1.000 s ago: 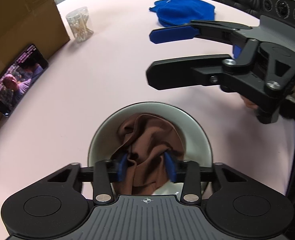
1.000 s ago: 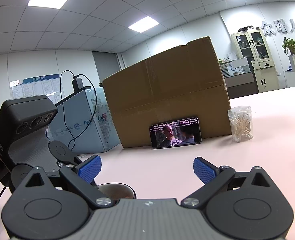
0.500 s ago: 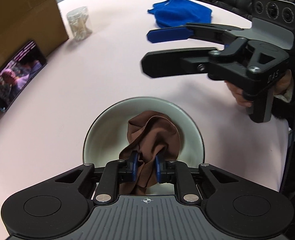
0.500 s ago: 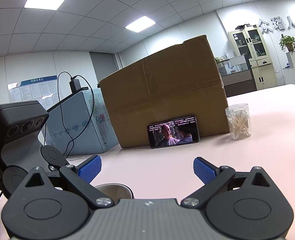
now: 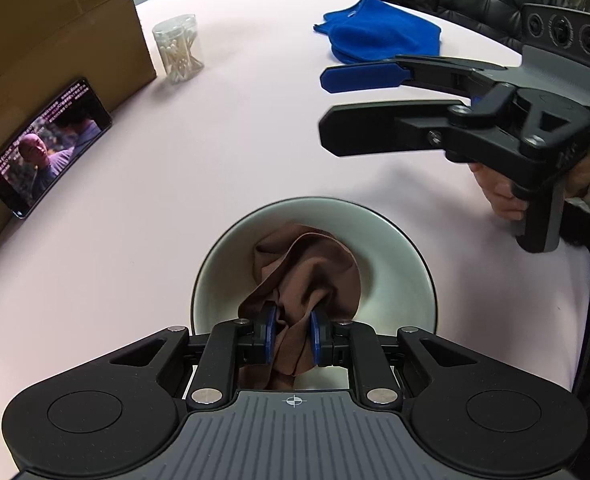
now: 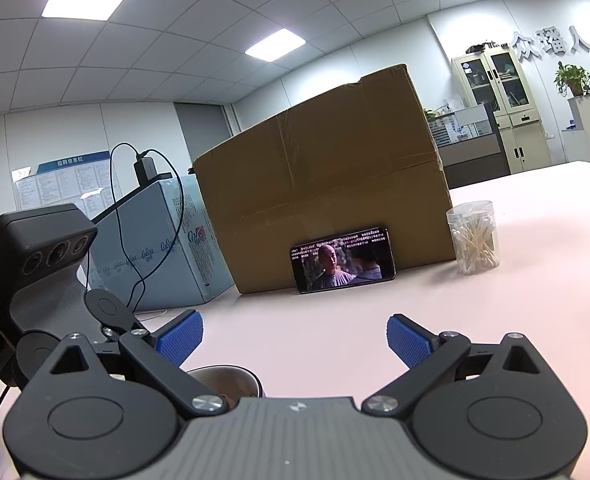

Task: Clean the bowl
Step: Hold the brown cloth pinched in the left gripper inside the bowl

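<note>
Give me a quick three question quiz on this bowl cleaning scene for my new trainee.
1. True or false: the left gripper is shut on the brown cloth inside the bowl.
2. Which gripper holds nothing? A) left B) right
3. Fill in: the phone leans against the cardboard ____.

Key: 1 true. 2 B; the right gripper is open over the table. 3 box.
</note>
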